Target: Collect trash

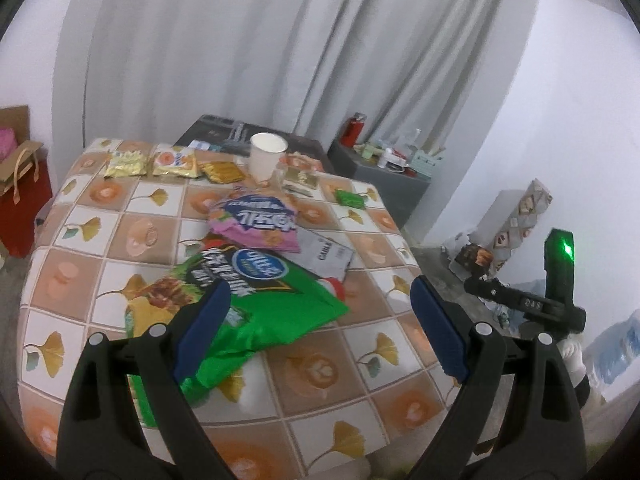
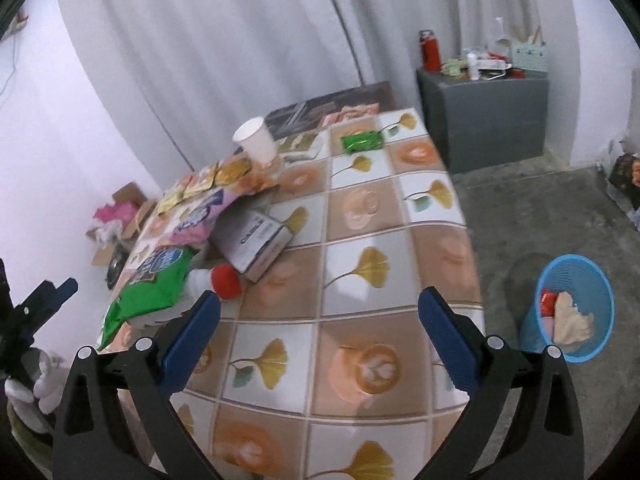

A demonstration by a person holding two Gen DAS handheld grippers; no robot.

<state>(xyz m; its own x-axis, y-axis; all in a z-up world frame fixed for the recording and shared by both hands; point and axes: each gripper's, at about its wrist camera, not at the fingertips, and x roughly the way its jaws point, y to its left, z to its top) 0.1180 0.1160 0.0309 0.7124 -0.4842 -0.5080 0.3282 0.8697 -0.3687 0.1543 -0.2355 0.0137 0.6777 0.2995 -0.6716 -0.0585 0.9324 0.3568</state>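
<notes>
Patience pays here: lower your left gripper (image 1: pixel 320 320) squarely over the crumpled green plastic snack bag (image 1: pixel 256 308) and pinch a thick fold, not the slippery edge. Its jaws stand wide apart, empty, the bag under the left finger. Your right gripper (image 2: pixel 320 328) gapes empty too, with the blue mesh wastebasket (image 2: pixel 600 280) on the floor beside it.

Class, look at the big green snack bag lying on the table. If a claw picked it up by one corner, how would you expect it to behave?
The green snack bag looks crumpled and flat, so it is probably light and would flop. Its glossy film may slip between pads. It overlaps a red-capped bottle, which might roll when the bag lifts.
</notes>
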